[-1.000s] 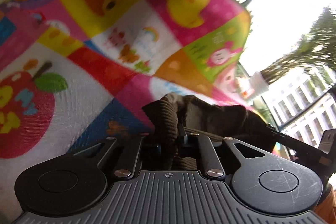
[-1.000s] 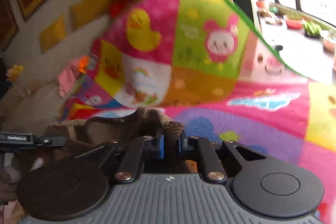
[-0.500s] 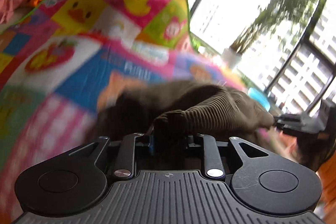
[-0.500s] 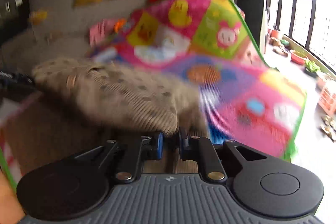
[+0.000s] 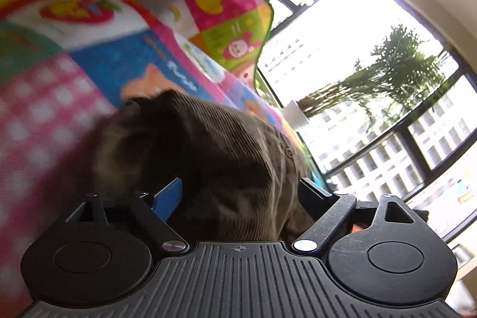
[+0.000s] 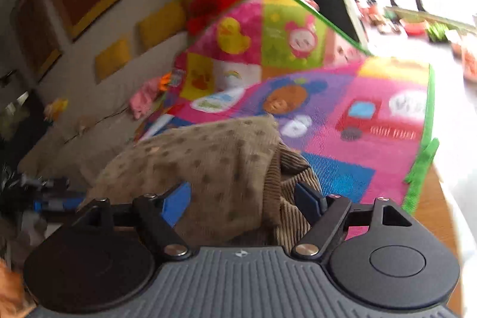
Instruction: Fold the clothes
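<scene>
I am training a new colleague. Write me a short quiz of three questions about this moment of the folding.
1. True or false: the left gripper is shut on the brown garment.
2. The garment lies on: A) a bare wooden floor, B) a colourful play mat, C) a chair.
3. Fill in: the right gripper has its fingers ____, with the cloth lying between them.

Key: 1 false, its fingers stand apart; 2 B; 3 open.

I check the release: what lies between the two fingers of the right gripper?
In the right wrist view, the brown corduroy garment lies between the open fingers of the right gripper, on the play mat.
</scene>
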A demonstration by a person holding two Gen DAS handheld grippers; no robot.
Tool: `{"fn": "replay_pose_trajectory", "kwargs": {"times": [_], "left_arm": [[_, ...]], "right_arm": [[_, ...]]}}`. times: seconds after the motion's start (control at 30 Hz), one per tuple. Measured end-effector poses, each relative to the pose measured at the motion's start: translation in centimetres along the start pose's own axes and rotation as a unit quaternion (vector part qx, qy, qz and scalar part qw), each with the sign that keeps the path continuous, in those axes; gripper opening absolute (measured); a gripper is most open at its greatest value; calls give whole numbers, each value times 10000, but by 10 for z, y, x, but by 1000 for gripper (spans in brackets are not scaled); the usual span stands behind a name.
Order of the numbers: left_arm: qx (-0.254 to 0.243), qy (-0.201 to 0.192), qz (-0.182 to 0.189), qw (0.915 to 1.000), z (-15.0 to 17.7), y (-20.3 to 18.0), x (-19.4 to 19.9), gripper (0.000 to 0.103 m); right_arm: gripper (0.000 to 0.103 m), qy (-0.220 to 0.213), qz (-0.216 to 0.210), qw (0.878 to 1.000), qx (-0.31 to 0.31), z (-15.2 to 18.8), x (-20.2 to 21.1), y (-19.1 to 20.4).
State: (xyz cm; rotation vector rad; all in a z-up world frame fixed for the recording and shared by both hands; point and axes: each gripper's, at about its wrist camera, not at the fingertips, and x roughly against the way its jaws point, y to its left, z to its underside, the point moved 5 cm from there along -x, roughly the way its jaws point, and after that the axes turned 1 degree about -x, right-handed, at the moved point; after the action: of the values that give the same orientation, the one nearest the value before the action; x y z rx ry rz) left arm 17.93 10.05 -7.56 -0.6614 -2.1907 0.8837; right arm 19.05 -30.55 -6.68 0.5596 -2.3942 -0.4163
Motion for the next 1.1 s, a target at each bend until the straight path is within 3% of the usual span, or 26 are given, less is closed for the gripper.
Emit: {"fn": "replay_pose_trajectory", "kwargs": {"times": [0.1, 0.17, 0.23, 0.37, 0.43, 0.5, 0.63, 0.67, 0.77, 0.9, 1.03, 1.1], "left_arm": [[237, 90, 35, 9997, -11, 4, -29, 93], [257, -104, 472, 9985, -28, -10, -25, 90], [11, -597, 932, 9939, -47, -30, -1, 90], [-283, -1103, 454, 9925, -63, -32, 39, 94], [-141, -979, 151, 9950, -56, -15, 47, 94], [129, -613, -11, 9980, -37, 3, 41, 94], [415, 125, -244, 9988, 21, 23, 13, 93], [339, 85, -361, 9987, 26, 21, 9, 87], [263, -125, -543, 9981, 20, 13, -3, 50], [-258, -128, -874, 9958, 11, -5, -19, 25], [-1210, -129, -761, 9896, 37, -43, -1, 17], [-1406, -425, -575, 9875, 40, -59, 26, 15]], "right_arm": [[77, 74, 134, 9998, 92, 4, -19, 3], [77, 84, 125, 9995, 261, 8, -21, 10], [77, 95, 117, 9990, 430, 11, -23, 17], [77, 154, 200, 9975, 654, 20, -18, 23], [77, 126, 221, 9981, 562, 21, -11, 18], [77, 60, 274, 9986, 451, 17, -8, 12], [77, -51, 377, 9990, 239, 11, -3, 0], [77, -23, 389, 9990, 225, 12, -4, -1], [77, 74, 390, 9989, 248, 16, -11, 0], [77, 61, 471, 9985, 271, 24, -16, 2], [77, -10, 516, 9982, 298, 30, -13, -1], [77, -22, 501, 9985, 235, 31, -12, -4]]}}
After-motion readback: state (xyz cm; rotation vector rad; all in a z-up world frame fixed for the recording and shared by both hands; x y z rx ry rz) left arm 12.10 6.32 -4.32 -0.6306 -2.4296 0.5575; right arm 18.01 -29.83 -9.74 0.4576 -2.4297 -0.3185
